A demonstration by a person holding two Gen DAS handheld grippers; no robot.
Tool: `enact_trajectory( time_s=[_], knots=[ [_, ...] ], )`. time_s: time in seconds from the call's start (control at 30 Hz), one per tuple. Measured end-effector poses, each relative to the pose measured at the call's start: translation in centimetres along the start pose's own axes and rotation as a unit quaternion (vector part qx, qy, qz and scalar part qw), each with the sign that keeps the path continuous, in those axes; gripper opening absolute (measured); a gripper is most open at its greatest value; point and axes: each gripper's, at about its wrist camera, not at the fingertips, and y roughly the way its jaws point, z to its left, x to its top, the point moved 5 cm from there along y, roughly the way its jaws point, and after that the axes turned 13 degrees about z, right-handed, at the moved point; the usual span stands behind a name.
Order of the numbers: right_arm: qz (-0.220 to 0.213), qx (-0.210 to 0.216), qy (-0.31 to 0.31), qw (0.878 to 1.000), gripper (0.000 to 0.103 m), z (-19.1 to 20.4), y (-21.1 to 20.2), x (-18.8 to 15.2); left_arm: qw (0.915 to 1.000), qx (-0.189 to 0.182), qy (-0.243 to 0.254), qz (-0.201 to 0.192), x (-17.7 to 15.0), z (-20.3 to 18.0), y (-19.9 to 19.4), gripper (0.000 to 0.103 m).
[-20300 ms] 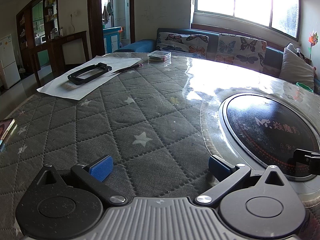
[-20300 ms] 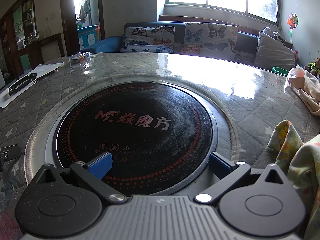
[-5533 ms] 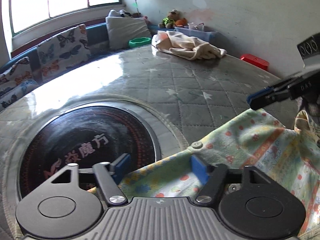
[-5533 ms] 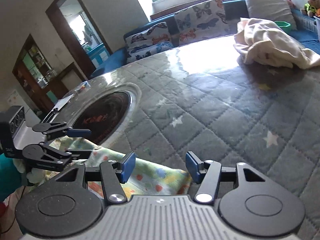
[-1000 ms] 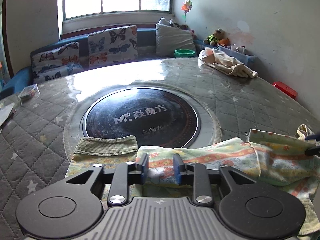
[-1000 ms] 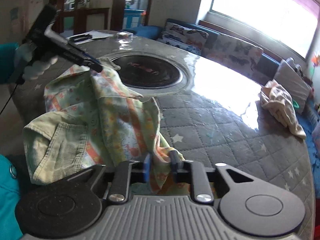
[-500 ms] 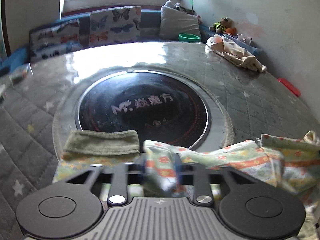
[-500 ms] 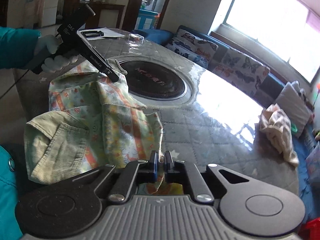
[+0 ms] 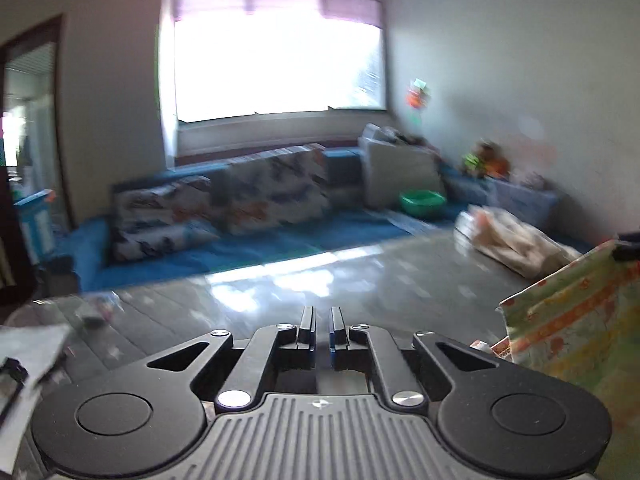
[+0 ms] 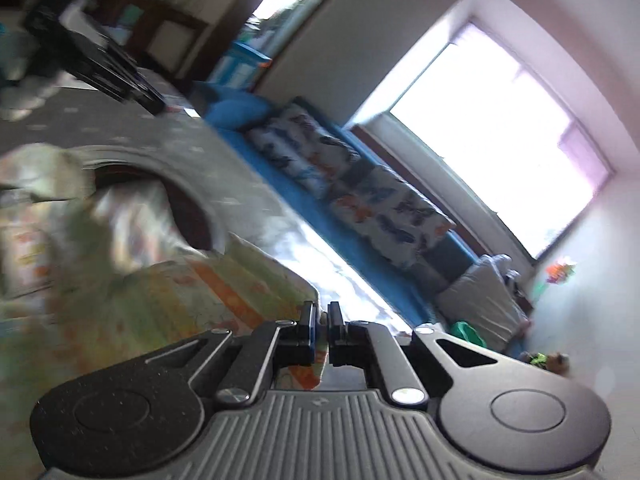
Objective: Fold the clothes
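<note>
A patterned yellow-green garment with orange stripes [image 10: 168, 292] hangs lifted over the table; its edge also shows at the right of the left wrist view [image 9: 568, 320]. My right gripper [image 10: 319, 322] is shut on an edge of this garment, and cloth shows between its pads. My left gripper [image 9: 322, 326] has its jaws nearly together; no cloth shows between its fingertips, and whether it holds the garment lower down is hidden. The left gripper also shows at the upper left of the right wrist view [image 10: 148, 98]. Both views are blurred by motion.
The round quilted table [image 9: 248, 300] with a dark hotplate [image 10: 188, 216] lies below. A cream garment [image 9: 516, 240] lies at the table's far right. A sofa with butterfly cushions [image 9: 224, 200] and a green bowl [image 9: 422, 202] stand behind. White paper [image 9: 28, 344] lies at the left.
Both grippers have swung upward fast, lifting the garment off the table. The views now look across the room. The cloth seen between the left fingertips half a second ago no longer shows there.
</note>
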Motion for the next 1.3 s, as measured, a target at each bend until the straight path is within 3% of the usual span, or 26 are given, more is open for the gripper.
enact_trajectory(
  time_s=[0.07,0.13,0.23,0.3,0.4,0.47,0.53,0.57,0.63,0.77,0.8,0.83,0.9,1.1,1.2,1.3],
  knots=[
    [0.017,-0.016,0.011,1.000,0.005,-0.2,4.3,0.4,0.9994,0.013,-0.015,0.028,0.3,0.2,2.8,0.008],
    [0.075,-0.012,0.029,0.997,0.006,0.3,9.3,-0.6,0.9971,0.011,-0.030,0.070,-0.1,0.2,5.4,0.008],
    [0.128,-0.001,0.062,0.990,0.017,0.9,13.3,-2.2,0.9946,-0.011,-0.017,0.101,-1.6,-0.6,6.3,0.016],
    [0.125,0.012,0.079,0.989,0.021,0.6,13.4,-2.8,0.9923,-0.026,-0.007,0.121,-2.7,-1.3,6.7,0.023],
    [0.125,0.077,0.113,0.983,0.033,0.8,12.4,-3.1,0.9892,-0.037,0.025,0.140,-4.2,-3.0,6.9,0.024],
    [0.126,0.112,0.128,0.977,0.035,1.1,11.9,-3.3,0.9876,-0.014,0.041,0.151,-4.9,-3.7,7.5,0.027],
    [0.133,0.148,0.143,0.970,0.035,1.8,11.9,-3.6,0.9848,0.008,0.036,0.170,-5.7,-3.7,8.5,0.033],
    [0.137,0.159,0.148,0.967,0.036,2.0,12.0,-3.6,0.9832,0.011,0.023,0.181,-5.9,-3.4,9.0,0.043],
    [0.146,0.172,0.160,0.961,0.037,2.5,12.1,-4.1,0.9831,0.012,-0.003,0.183,-6.1,-2.8,9.4,0.049],
    [0.148,0.197,0.187,0.951,0.038,2.7,12.7,-4.2,0.9836,0.002,0.008,0.180,-5.7,-3.2,9.9,0.045],
    [0.148,0.202,0.195,0.948,0.038,2.6,12.8,-4.1,0.9840,0.001,0.018,0.177,-5.6,-3.5,10.0,0.027],
    [0.149,0.207,0.202,0.945,0.038,2.5,12.9,-4.1,0.9843,0.000,0.027,0.174,-5.6,-3.9,10.1,0.016],
    [0.150,0.214,0.216,0.941,0.042,2.4,13.3,-4.1,0.9851,0.019,0.036,0.167,-5.3,-3.8,10.6,0.008],
    [0.139,0.218,0.235,0.937,0.047,2.7,14.8,-2.6,0.9831,0.088,0.051,0.152,-4.3,-3.1,12.6,0.007],
    [0.129,0.215,0.234,0.939,0.054,3.3,16.6,-0.7,0.9821,0.098,0.036,0.156,-3.8,-2.1,13.4,0.008],
    [0.130,0.217,0.245,0.936,0.055,3.2,17.9,0.5,0.9809,0.104,0.012,0.164,-3.4,-0.9,13.7,0.021]
  ],
)
